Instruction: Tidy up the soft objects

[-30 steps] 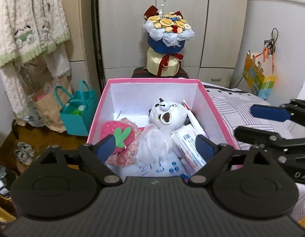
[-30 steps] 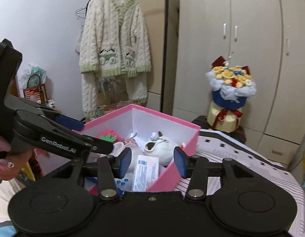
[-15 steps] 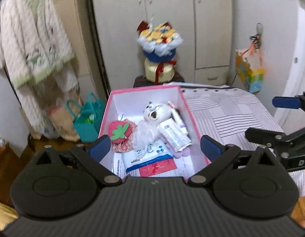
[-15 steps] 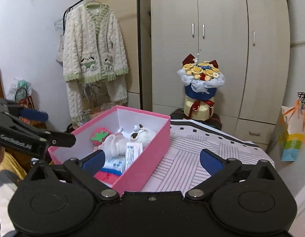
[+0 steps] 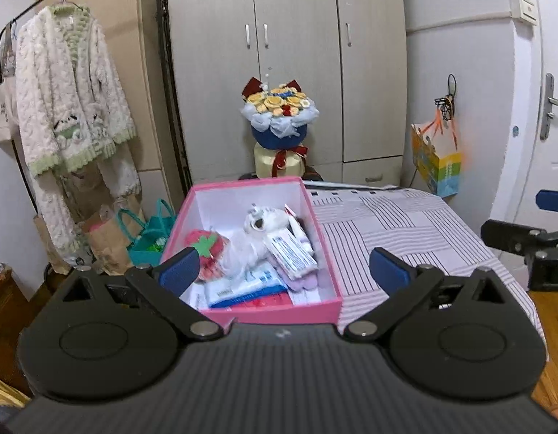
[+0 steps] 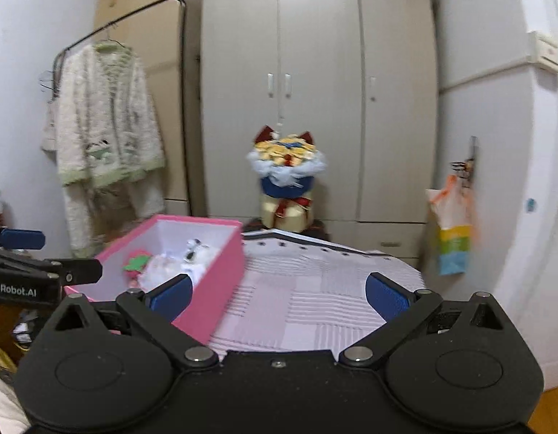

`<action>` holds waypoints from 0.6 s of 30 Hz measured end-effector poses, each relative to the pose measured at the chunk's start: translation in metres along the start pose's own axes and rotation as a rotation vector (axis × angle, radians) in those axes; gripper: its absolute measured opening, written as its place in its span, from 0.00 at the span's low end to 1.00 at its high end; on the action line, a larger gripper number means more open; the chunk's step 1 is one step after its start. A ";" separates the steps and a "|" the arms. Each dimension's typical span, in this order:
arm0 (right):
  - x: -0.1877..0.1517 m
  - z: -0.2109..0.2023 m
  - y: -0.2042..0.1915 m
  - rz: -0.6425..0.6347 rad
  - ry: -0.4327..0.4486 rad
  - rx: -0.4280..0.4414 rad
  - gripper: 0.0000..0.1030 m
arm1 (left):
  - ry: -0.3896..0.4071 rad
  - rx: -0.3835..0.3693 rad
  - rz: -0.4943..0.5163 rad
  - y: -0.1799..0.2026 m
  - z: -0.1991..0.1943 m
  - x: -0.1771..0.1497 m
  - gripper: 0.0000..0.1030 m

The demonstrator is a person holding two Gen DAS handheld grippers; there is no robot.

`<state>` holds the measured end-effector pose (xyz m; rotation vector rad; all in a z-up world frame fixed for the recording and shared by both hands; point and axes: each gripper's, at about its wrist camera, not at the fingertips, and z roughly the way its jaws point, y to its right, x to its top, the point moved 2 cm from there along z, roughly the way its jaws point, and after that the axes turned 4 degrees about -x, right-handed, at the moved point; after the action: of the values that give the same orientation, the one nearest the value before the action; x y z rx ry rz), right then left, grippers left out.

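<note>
A pink box [image 5: 328, 249] with a white inside stands on the left part of a striped cloth [image 5: 398, 228]. In it lie a white plush toy [image 5: 259, 233], a red strawberry plush [image 5: 206, 247], tissue packs [image 5: 291, 253] and flat packets [image 5: 242, 289]. My left gripper [image 5: 282, 271] is open and empty, held back above the box's near edge. My right gripper [image 6: 277, 293] is open and empty, over the cloth to the right of the box [image 6: 221, 271]. Each gripper shows at the edge of the other's view.
A flower bouquet [image 5: 279, 126] stands behind the box, before a beige wardrobe [image 5: 290, 54]. A knitted cardigan [image 5: 69, 108] hangs on a rack at left, with paper and teal bags [image 5: 145, 231] on the floor. A colourful bag [image 5: 436, 159] hangs on the right wall.
Both grippers have pulled back and up from the box, which now looks smaller. The right gripper has opened wide and swung right over the cloth. The left jaws have also spread.
</note>
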<state>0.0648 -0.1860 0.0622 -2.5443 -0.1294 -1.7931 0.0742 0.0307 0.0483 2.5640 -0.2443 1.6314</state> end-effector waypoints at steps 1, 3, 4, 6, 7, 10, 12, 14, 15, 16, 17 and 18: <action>-0.004 -0.002 0.001 0.002 0.001 -0.019 1.00 | -0.001 -0.006 -0.010 0.002 0.002 -0.005 0.99; -0.009 -0.005 0.003 0.012 0.000 -0.042 1.00 | -0.001 -0.005 -0.022 0.005 0.005 -0.013 0.99; -0.011 -0.005 0.003 0.014 -0.005 -0.044 1.00 | 0.001 0.001 -0.021 0.008 0.006 -0.016 0.99; -0.015 -0.005 0.005 0.027 -0.011 -0.050 1.00 | 0.006 0.015 -0.017 0.010 0.008 -0.021 0.99; -0.017 -0.006 0.006 0.034 -0.014 -0.058 1.00 | 0.012 0.017 -0.019 0.012 0.009 -0.024 0.99; -0.026 -0.004 0.010 0.059 -0.033 -0.080 1.00 | 0.040 0.007 -0.016 0.014 0.008 -0.031 1.00; -0.032 -0.003 0.011 0.063 -0.046 -0.086 1.00 | 0.070 0.019 -0.002 0.017 0.005 -0.035 1.00; -0.039 -0.001 0.012 0.069 -0.049 -0.099 1.00 | 0.109 0.037 0.013 0.020 0.003 -0.039 1.00; -0.042 -0.001 0.012 0.069 -0.049 -0.107 1.00 | 0.121 0.040 0.013 0.020 0.002 -0.040 1.00; -0.044 0.001 0.011 0.069 -0.048 -0.118 1.00 | 0.126 0.032 0.012 0.020 0.001 -0.042 1.00; -0.046 0.001 0.011 0.067 -0.049 -0.126 1.00 | 0.124 0.016 0.011 0.020 0.001 -0.043 1.00; -0.047 0.002 0.011 0.067 -0.048 -0.136 1.00 | 0.117 0.004 0.009 0.020 0.002 -0.043 1.00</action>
<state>0.0523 -0.1991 0.0176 -2.6489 0.0789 -1.7760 0.0539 0.0142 0.0085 2.4628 -0.2445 1.7787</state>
